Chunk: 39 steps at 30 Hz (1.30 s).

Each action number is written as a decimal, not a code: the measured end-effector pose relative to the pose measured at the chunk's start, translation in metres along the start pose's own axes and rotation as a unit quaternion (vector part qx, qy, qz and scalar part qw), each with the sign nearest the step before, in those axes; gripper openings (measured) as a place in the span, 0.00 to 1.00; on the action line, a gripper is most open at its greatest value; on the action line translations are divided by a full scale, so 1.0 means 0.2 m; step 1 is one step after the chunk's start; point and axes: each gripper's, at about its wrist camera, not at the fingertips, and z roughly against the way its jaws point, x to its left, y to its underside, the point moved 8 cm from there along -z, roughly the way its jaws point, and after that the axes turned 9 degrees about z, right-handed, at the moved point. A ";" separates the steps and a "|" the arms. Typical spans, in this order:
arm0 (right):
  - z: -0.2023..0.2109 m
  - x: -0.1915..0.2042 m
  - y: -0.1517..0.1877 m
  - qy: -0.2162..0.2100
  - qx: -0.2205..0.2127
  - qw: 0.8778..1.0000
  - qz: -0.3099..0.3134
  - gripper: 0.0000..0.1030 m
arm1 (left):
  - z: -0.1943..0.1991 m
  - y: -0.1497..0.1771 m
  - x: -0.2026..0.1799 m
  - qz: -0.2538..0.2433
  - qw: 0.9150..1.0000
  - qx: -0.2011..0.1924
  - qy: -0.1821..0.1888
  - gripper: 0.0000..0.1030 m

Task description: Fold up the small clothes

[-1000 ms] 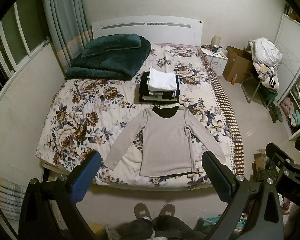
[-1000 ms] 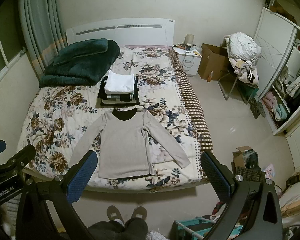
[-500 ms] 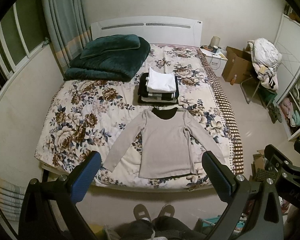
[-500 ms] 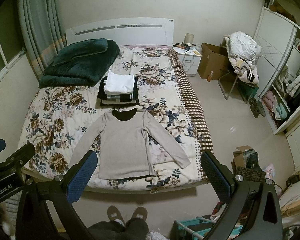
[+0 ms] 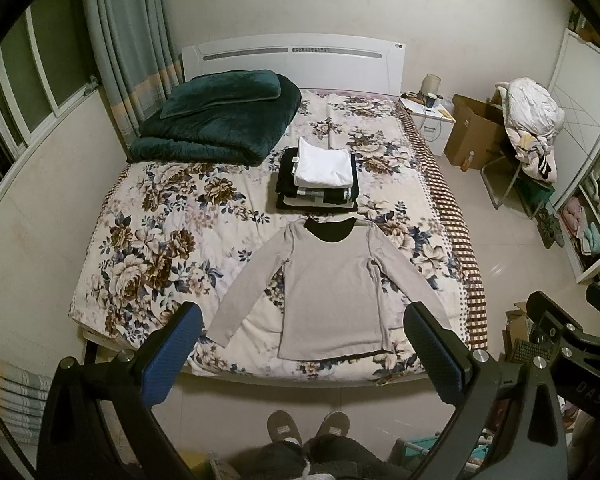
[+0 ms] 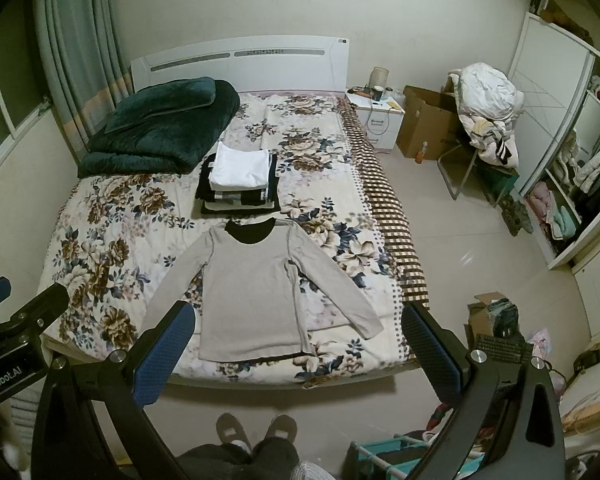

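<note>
A beige long-sleeved top (image 5: pixel 332 284) with a black neckline lies flat on the floral bed (image 5: pixel 152 224), sleeves spread, hem towards the foot; it also shows in the right wrist view (image 6: pixel 256 292). Behind it sits a stack of folded clothes (image 5: pixel 320 178), white piece on top, also in the right wrist view (image 6: pixel 240 178). My left gripper (image 5: pixel 302 354) is open and empty, held high above the foot of the bed. My right gripper (image 6: pixel 294 354) is open and empty, at the same height beside it.
A folded dark green blanket (image 5: pixel 216 120) lies at the head of the bed. A nightstand (image 5: pixel 430 114), a cardboard box (image 5: pixel 474 140) and a chair piled with laundry (image 5: pixel 530 120) stand to the right. A person's slippered feet (image 5: pixel 306 434) stand at the bed's foot.
Both views have shifted only slightly; the bed sits a touch lower in the left wrist view. The top and stack have not moved. Both grippers stay open.
</note>
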 end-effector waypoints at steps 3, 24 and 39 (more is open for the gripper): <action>-0.01 0.00 -0.01 0.000 0.000 1.000 0.000 1.00 | 0.01 -0.01 -0.01 0.000 1.000 0.000 0.000 1.00; -0.42 -0.06 -0.13 0.014 0.023 0.996 -0.089 1.00 | -0.33 -0.16 -0.05 -0.026 0.998 -0.055 -0.032 1.00; -2.30 -1.01 0.84 0.034 0.222 0.919 -0.324 1.00 | -1.87 0.07 -0.07 -0.027 0.987 0.043 -0.155 1.00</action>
